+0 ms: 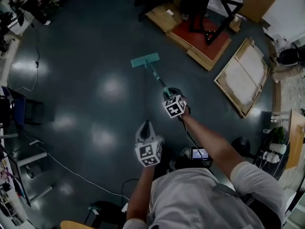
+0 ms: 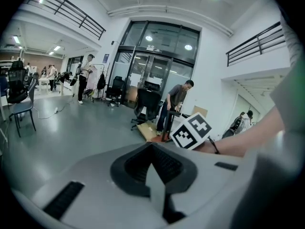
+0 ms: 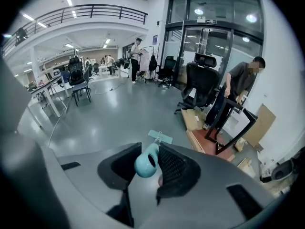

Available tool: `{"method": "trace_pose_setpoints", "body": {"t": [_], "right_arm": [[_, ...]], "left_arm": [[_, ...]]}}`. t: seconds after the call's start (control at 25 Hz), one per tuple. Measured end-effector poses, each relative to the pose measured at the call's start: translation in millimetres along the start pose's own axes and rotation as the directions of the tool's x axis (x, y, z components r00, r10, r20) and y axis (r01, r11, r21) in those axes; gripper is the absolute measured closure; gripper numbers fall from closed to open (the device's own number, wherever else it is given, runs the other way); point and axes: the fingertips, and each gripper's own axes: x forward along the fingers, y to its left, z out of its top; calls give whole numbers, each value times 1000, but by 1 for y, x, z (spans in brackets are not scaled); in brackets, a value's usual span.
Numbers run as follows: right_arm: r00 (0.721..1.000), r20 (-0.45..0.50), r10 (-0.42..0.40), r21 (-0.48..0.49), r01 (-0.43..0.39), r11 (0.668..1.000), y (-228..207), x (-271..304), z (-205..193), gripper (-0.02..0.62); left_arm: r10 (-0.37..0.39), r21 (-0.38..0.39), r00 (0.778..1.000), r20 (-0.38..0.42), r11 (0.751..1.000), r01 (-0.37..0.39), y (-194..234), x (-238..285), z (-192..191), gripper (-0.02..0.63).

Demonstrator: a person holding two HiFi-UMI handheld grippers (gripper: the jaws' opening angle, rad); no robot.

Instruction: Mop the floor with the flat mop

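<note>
**Barely Gripped, and Close to Clutter**

Pinched the teal tip of the flat mop [image 1: 145, 60] handle in the right claw [image 3: 148, 163]. Carried the left claw [image 2: 152, 162] pressed together on nothing, off the handle and farther from the cardboard pile [image 1: 164, 19] than the right one. Laid the teal pad flat on the dark floor [image 1: 95, 56], just short of that pile, with the handle slanting back away from it.

Looked exposed on two counts. Might have let the handle roll or slip, with only one claw on its very end and nothing steadying it lower down. Might have driven the pad into the cardboard pile, or toward the person [image 1: 190, 4] standing by the red mat [image 1: 200, 35] on it, with one long push. Also risked snagging a thin cable [image 1: 71, 171] on the floor, well away from the pile.

Found no brand or lettering legible on the mop. Made out only black-and-white square markers [image 1: 174, 106] on the claw cubes.
</note>
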Motion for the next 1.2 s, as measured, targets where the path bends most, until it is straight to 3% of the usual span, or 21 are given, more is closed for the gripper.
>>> {"method": "trace_pose_setpoints", "body": {"t": [0.28, 0.48, 0.76, 1.2], "right_arm": [[1000, -10, -28, 7, 28, 1000, 7, 28, 18, 480], [1000, -14, -28, 17, 29, 999, 10, 5, 13, 480], [1000, -25, 0, 24, 0, 1000, 27, -80, -28, 482], [997, 5, 75, 66, -76, 995, 70, -252, -107, 480]], "left_arm": [[-16, 5, 1000, 4, 1000, 16, 19, 2, 7, 601], [-19, 17, 1000, 13, 1000, 18, 16, 1, 11, 601], [-42, 31, 999, 3, 999, 42, -11, -9, 2, 601], [-105, 14, 994, 11, 994, 105, -71, -72, -16, 601]]}}
